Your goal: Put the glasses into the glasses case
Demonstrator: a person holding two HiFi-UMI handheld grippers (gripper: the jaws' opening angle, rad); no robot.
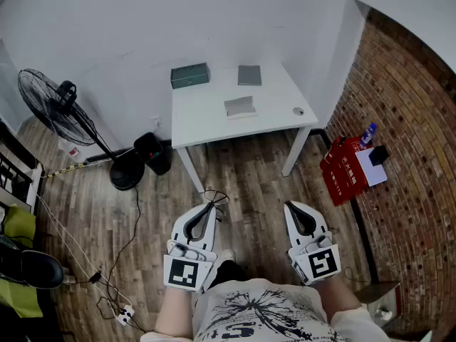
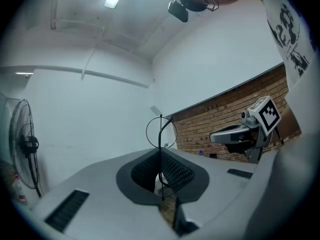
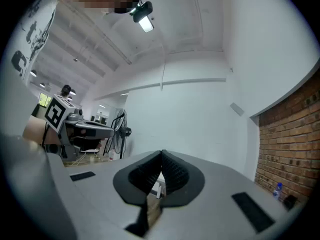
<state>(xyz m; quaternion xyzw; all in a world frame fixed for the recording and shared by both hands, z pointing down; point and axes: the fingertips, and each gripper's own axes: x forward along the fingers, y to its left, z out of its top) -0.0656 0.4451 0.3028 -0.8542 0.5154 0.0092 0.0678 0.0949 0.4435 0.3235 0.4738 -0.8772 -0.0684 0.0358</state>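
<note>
My left gripper (image 1: 209, 206) is shut on a thin wire-framed pair of glasses (image 1: 216, 199), held over the wooden floor short of the white table (image 1: 192, 123). In the left gripper view one round lens (image 2: 161, 132) sticks up past the closed pads (image 2: 175, 171). My right gripper (image 1: 293, 206) is level beside it, shut with nothing in it (image 3: 161, 154). On the table's far left lies a dark green boxy case (image 1: 190, 75). A flat grey square (image 1: 249, 75) and a pale grey piece (image 1: 240, 107) lie near it.
A standing fan (image 1: 53, 102) with a round black base (image 1: 127, 173) is left of the table, and cables trail over the floor (image 1: 107, 276). A brick wall (image 1: 406, 120), red boxes (image 1: 345, 166) and a blue bottle (image 1: 368, 132) are on the right.
</note>
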